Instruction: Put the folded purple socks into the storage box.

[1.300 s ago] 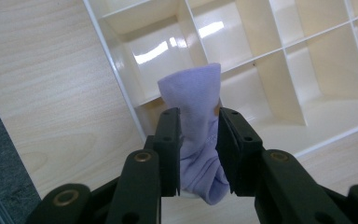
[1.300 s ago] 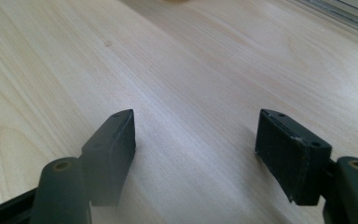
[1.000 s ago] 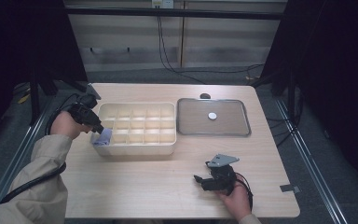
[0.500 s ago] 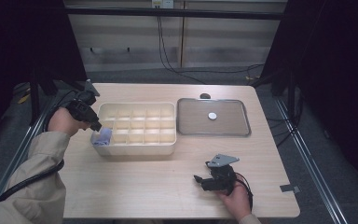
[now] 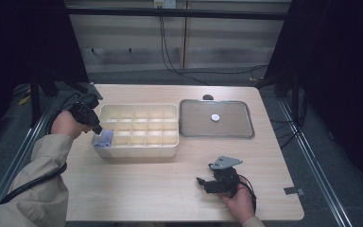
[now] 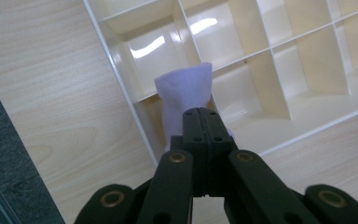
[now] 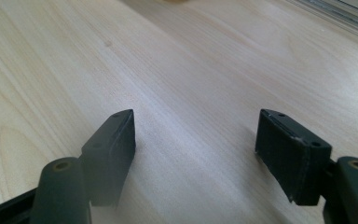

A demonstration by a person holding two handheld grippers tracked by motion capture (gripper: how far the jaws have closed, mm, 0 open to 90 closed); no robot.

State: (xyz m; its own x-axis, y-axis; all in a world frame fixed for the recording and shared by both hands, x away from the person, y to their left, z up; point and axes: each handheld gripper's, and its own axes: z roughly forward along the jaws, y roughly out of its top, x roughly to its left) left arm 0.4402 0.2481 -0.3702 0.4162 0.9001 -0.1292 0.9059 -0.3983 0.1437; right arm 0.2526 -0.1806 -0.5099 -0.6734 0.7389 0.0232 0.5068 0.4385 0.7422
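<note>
Lab recording bay, black curtains (image 5: 23, 38), trailing wall cables (image 5: 170, 52), bare wooden table (image 5: 137, 189)

The compartment box (image 6: 279, 60) looks like cream plastic, smooth and glossy enough to throw back bright light patches, and the pale lilac piece (image 6: 184, 95) standing in its corner cell looks like soft, matt cloth or felt. The table (image 7: 205, 60) under the box is light wood-grain, smooth with a dull sheen. Just beside the box, the tray (image 5: 246, 133) appears to be brushed grey metal.
</note>
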